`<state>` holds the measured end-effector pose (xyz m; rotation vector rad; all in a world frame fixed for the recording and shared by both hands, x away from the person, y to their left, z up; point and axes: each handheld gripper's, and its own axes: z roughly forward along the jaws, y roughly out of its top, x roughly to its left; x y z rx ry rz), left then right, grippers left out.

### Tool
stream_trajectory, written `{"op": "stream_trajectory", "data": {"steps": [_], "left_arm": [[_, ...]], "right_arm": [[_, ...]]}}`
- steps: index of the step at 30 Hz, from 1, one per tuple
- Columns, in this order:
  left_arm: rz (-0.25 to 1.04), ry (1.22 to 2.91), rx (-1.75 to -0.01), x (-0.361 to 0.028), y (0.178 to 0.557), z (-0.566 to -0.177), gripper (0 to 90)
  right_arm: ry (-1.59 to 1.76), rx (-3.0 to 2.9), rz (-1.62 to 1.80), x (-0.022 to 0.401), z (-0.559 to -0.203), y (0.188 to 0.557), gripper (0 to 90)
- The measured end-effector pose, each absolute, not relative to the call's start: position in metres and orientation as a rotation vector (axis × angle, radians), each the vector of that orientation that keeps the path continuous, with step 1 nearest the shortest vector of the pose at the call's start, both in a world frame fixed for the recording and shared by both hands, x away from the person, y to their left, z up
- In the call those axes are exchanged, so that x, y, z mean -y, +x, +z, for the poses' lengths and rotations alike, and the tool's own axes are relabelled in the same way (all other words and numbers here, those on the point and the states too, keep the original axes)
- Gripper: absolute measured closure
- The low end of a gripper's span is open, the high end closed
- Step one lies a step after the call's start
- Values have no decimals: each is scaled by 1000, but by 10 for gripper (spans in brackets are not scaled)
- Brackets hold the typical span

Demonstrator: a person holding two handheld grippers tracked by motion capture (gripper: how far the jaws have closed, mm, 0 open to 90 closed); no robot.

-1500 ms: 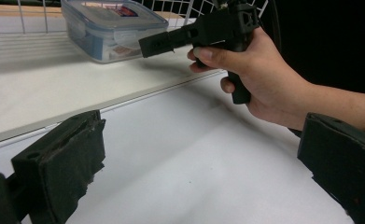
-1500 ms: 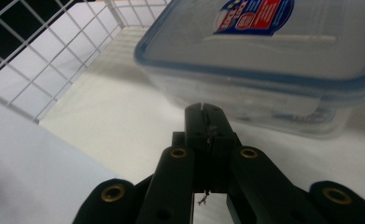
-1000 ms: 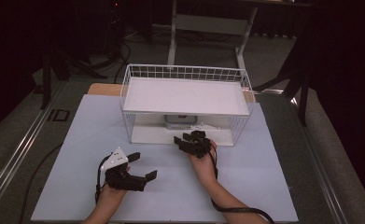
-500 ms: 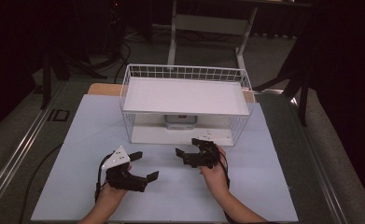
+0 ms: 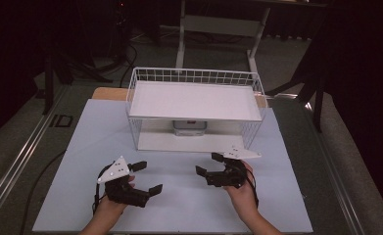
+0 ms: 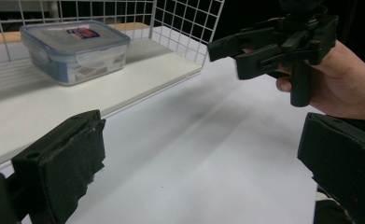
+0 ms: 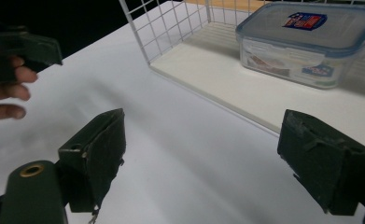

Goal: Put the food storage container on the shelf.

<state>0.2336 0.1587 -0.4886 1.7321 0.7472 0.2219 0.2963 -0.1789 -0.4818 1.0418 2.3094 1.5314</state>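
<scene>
A person held a two-jaw gripper in each hand above a white table (image 5: pixel 179 205), both short of a white wire basket rack (image 5: pixel 195 78) that stood at the table's far side. On the rack's lower shelf (image 5: pixel 155 142), under its upper board, sat a clear plastic food container (image 5: pixel 190 128) with a blue-rimmed lid and a red-and-blue label, upright and untouched, well apart from both tools.

The right gripper (image 5: pixel 213 165) hung just off the rack's front edge, its jaws wide apart after having just been opening, with nothing between them; in the right gripper view the container (image 7: pixel 306 42) lay ahead and to the right, past the shelf's lip. The left gripper (image 5: pixel 147 177) hovered nearer the person, its jaws likewise spread and empty.

In the left gripper view the container (image 6: pixel 75 49) rested on the shelf at upper left, behind the wire mesh, while the right hand (image 6: pixel 343 88) and its tool showed at upper right. The two grippers stood near each other over bare table, not touching.
</scene>
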Motion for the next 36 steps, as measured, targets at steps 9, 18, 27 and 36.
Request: {"op": "stream_trajectory", "data": {"steps": [9, 18, 27, 36], "left_arm": [[204, 1744, -708, -168, 224, -489, 16], [189, 1766, -686, -175, 215, -489, 16], [195, 1766, -679, -174, 213, -490, 16], [217, 1747, -636, -169, 215, -495, 16]], "right_arm": [[1003, -2292, 1539, 206, -478, 276, 158], [940, -2303, 1525, 223, -479, 259, 156], [931, -2316, 1499, 241, -484, 249, 156], [920, -2318, 1524, 258, -484, 243, 149]]}}
